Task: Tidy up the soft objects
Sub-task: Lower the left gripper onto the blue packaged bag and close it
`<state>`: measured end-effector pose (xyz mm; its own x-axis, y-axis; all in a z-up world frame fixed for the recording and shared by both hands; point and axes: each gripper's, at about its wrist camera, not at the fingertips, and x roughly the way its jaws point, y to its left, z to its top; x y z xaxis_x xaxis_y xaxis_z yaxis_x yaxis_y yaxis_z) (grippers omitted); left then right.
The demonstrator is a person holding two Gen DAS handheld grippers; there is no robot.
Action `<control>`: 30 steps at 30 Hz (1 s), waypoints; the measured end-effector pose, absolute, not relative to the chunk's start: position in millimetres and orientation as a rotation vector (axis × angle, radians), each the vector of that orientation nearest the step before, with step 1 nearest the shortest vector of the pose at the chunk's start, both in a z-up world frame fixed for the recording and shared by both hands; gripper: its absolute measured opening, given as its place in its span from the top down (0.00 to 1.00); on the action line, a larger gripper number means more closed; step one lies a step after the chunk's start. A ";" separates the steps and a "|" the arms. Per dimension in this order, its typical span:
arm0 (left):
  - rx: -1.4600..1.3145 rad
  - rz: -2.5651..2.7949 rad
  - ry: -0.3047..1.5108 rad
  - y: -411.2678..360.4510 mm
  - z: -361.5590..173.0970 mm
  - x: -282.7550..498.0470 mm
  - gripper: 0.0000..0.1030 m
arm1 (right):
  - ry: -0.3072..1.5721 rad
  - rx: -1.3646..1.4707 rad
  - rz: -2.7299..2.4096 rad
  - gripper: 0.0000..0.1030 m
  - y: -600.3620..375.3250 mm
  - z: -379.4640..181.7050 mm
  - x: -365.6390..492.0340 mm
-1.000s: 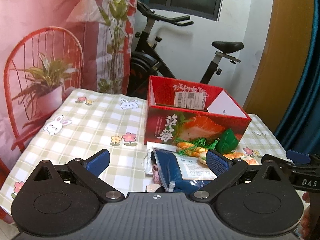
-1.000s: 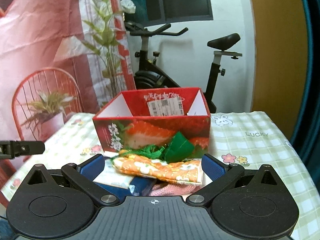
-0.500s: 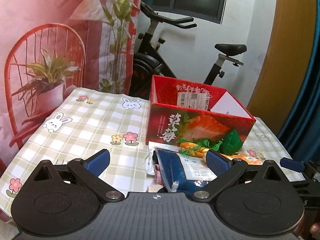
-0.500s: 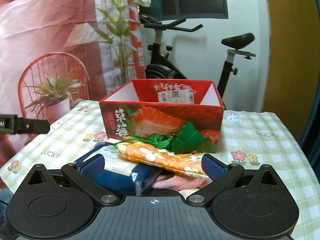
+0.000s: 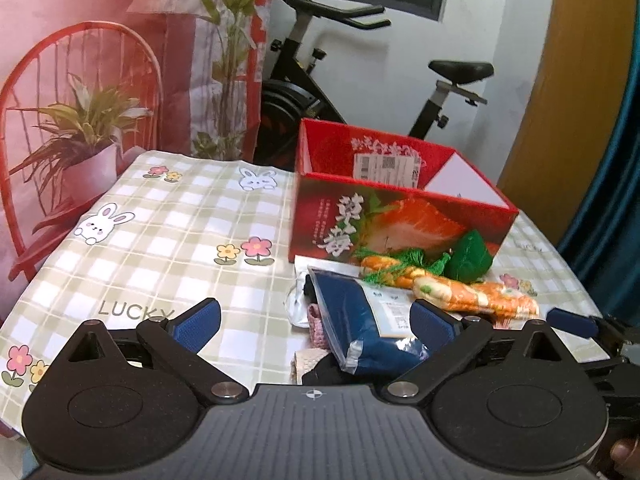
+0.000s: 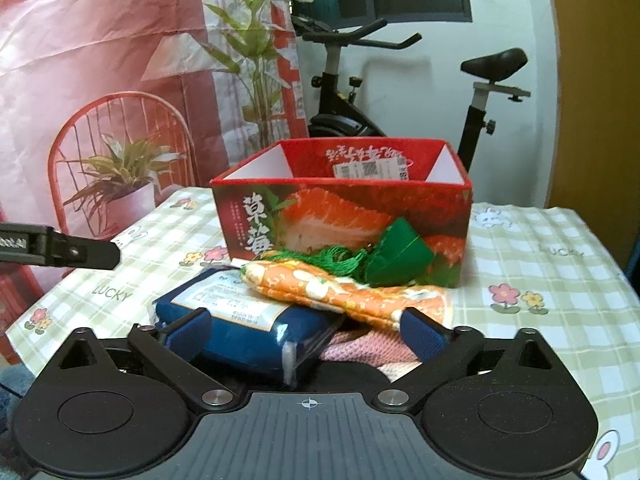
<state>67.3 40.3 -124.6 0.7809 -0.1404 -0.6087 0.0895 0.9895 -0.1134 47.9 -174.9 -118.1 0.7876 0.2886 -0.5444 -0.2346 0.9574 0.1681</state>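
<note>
A red strawberry-print box (image 5: 400,220) (image 6: 344,216) stands open on the table. In front of it lies a pile of soft things: a navy item in a clear bag (image 5: 360,320) (image 6: 248,320), an orange floral carrot-shaped pouch (image 5: 472,296) (image 6: 332,292) with green tassels, a green cloth piece (image 5: 472,258) (image 6: 400,256) and a pink knitted item (image 6: 368,348). My left gripper (image 5: 316,316) is open and empty, left of the pile. My right gripper (image 6: 304,328) is open and empty, close over the pile's near side.
The table has a green checked cloth (image 5: 160,240) with rabbits and flowers. An exercise bike (image 5: 320,88) and a plant stand behind the table. A red chair with a plant, printed on a pink backdrop (image 5: 80,120), is at the left.
Both grippers have moved and tilted slightly, so the pile and box sit a little differently in each view. The right gripper is closer to the pile. Both stay open.
</note>
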 end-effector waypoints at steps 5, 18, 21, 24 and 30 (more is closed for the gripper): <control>-0.065 -0.172 0.691 36.3 -131.8 73.0 0.13 | 0.621 0.113 0.329 0.25 -171.8 -124.0 50.4; 0.016 -0.242 0.680 8.2 -129.9 118.0 0.36 | 0.654 0.092 0.405 0.36 -156.6 -141.0 71.4; -0.059 -0.250 0.740 11.5 -150.3 124.6 0.36 | 0.665 0.090 0.413 0.36 -154.0 -147.7 73.9; -0.144 -0.263 0.776 17.8 -171.4 123.0 0.36 | 0.664 0.116 0.417 0.35 -156.5 -155.7 76.9; -0.217 -0.282 0.793 27.5 -187.3 119.9 0.36 | 0.662 0.178 0.411 0.33 -162.1 -168.6 80.5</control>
